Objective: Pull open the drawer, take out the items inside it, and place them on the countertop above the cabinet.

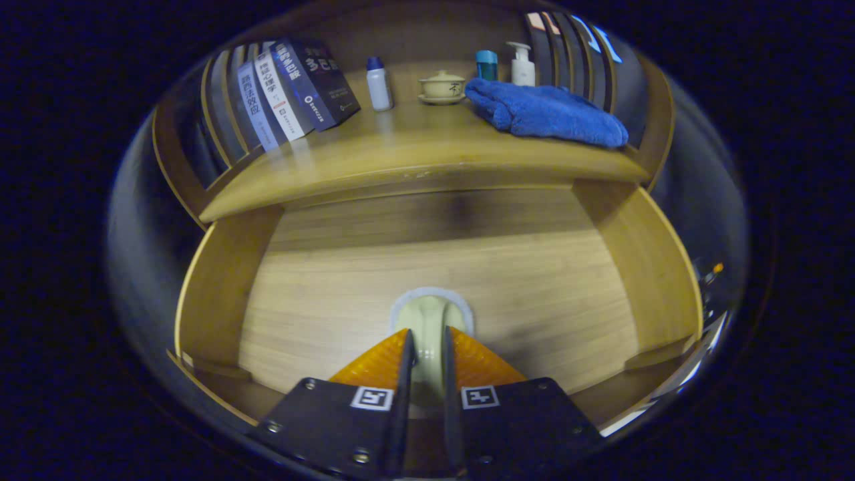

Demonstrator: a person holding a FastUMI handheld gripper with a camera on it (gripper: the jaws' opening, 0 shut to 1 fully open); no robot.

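Observation:
The wooden drawer (320, 287) stands pulled open below the countertop (401, 150). My gripper (428, 339) reaches down into it, and both fingers press on a small pale cream dish or cup (431, 310) with a light rim. The piece is held on edge between the fingers and sticks out just ahead of the tips, over the drawer floor near its front. I cannot tell whether it still touches the floor. The rest of the drawer floor shows bare wood.
On the countertop lean several books (294, 87), then a small white bottle (379, 83), a lidded cream teacup on a saucer (441, 87), a teal cup (486, 65), a pump bottle (522, 65) and a folded blue towel (544, 110). Slatted rails flank the top.

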